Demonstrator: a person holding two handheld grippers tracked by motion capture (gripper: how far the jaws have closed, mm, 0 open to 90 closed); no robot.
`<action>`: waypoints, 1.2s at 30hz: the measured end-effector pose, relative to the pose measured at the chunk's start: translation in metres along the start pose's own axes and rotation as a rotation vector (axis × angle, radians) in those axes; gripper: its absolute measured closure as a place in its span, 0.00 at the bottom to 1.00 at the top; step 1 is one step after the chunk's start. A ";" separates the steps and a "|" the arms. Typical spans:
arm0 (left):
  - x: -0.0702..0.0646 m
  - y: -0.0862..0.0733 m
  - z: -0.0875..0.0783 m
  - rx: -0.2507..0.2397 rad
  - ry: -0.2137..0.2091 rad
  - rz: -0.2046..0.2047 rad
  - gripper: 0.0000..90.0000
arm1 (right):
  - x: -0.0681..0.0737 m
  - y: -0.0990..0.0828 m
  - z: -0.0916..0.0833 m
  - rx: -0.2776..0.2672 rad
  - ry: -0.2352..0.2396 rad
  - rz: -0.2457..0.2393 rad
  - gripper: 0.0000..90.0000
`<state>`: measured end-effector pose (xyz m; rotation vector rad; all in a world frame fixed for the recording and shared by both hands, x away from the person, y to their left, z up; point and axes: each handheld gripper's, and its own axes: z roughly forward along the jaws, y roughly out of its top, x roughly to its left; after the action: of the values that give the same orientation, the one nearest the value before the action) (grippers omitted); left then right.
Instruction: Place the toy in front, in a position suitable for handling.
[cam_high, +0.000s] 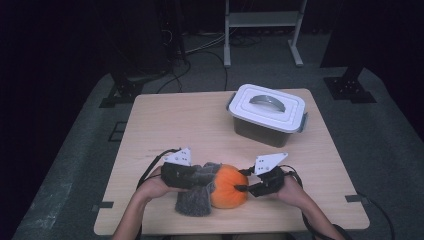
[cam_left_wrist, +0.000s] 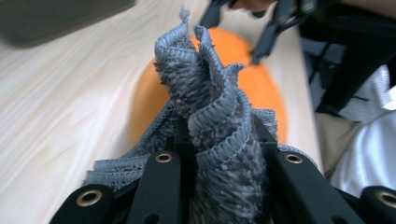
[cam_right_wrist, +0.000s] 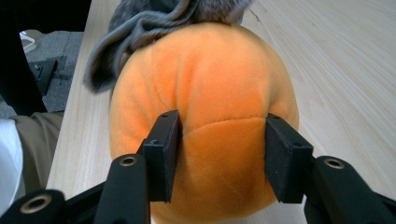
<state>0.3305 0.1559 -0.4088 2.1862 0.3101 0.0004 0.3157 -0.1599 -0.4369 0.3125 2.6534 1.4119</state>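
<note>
My left claw (cam_left_wrist: 219, 140) is clamped on a bunched grey cloth (cam_left_wrist: 210, 107), which is pressed against the left flank of the orange plush pumpkin (cam_high: 229, 186). The pumpkin sits on the tabletop (cam_high: 175, 125) near my edge, between my two hands. My right claw (cam_right_wrist: 219, 154) has a fold of the plush pinched between its pads, jaws at a middling width.

Judgement: the step in hand is wiping the pumpkin while it is braced. To do it well, the right grip should hold steady so the soft body does not roll, and the cloth should be drawn over the surface with light pressure, keeping its loose lower edge from dragging on the tabletop.

Pose: both forearms enter from the near edge, both claws roughly level and pointing inward at each other. The white lidded box (cam_high: 267, 114) stands well apart, at the far right.
</note>
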 end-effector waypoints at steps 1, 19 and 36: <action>0.002 -0.003 -0.004 0.004 0.016 -0.008 0.79 | 0.000 -0.001 -0.001 0.001 -0.001 -0.003 0.55; -0.005 0.033 0.016 -0.073 -0.060 0.038 0.78 | 0.006 0.001 0.000 -0.004 -0.031 -0.055 0.54; 0.013 0.002 -0.007 -0.014 0.027 -0.038 0.78 | 0.007 0.002 0.000 0.003 -0.042 -0.066 0.55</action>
<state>0.3428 0.1635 -0.4047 2.1681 0.3661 0.0111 0.3090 -0.1571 -0.4352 0.2493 2.6074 1.3660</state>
